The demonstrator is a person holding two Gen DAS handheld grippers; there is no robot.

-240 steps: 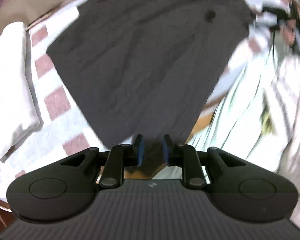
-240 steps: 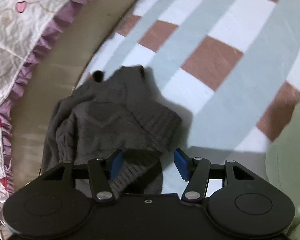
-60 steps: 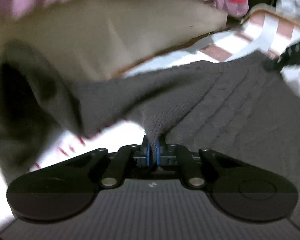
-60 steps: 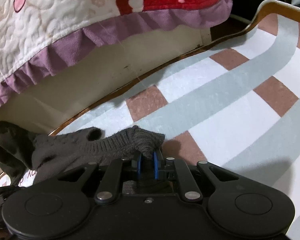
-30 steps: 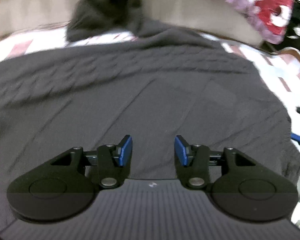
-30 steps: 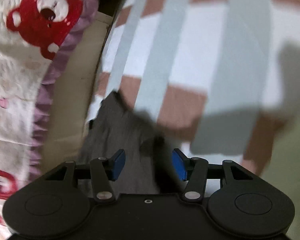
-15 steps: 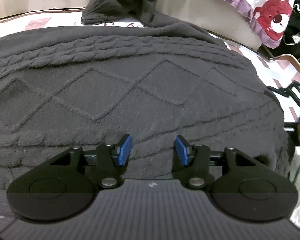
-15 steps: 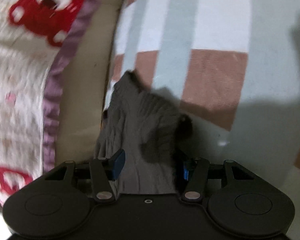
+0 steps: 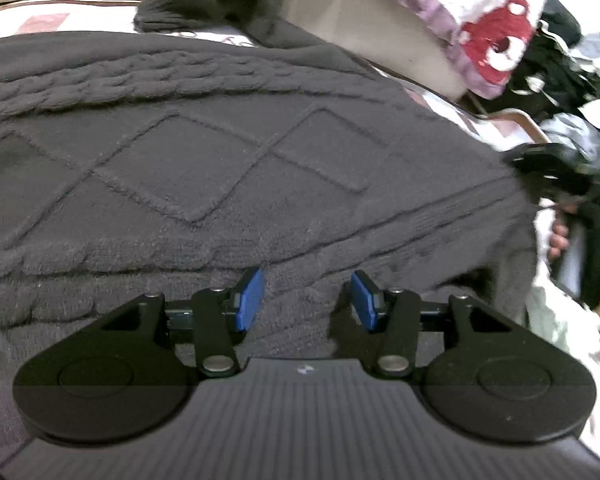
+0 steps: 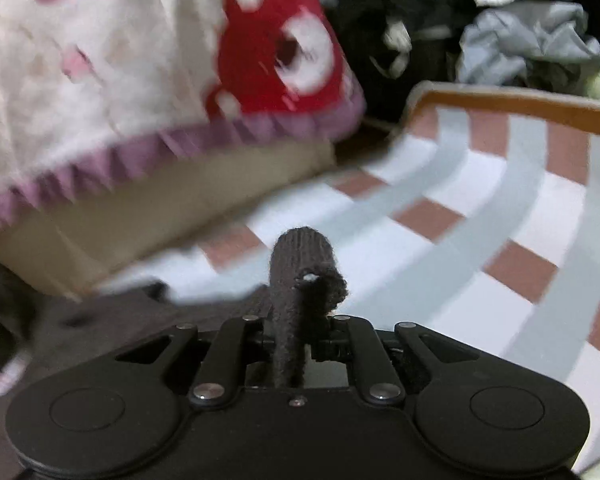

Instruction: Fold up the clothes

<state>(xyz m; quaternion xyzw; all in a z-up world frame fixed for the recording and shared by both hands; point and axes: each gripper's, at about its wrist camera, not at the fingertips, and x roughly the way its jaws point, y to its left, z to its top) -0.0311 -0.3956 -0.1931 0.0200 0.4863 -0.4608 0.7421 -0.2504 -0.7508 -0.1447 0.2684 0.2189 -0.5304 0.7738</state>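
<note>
I see a checked sheet (image 10: 480, 216) covering the mattress, its orange edge (image 10: 512, 102) curving far right; my dark cable-knit sweater (image 9: 220, 168) lies spread flat upon it.

Left gripper (image 9: 306, 294) held low and level, its two blue-padded fingers (image 9: 249, 294) spread wide apart with nothing between them, tips just above dark knitted fabric. Right gripper (image 10: 298, 330) with its fingers drawn together, clamped on a bunched fold of that dark knit, which stands up between them and hides the pads. In the left wrist view the right gripper shows as a blurred black shape at the far right, with part of the person's hand (image 9: 560, 236) wrapped around its handle
</note>
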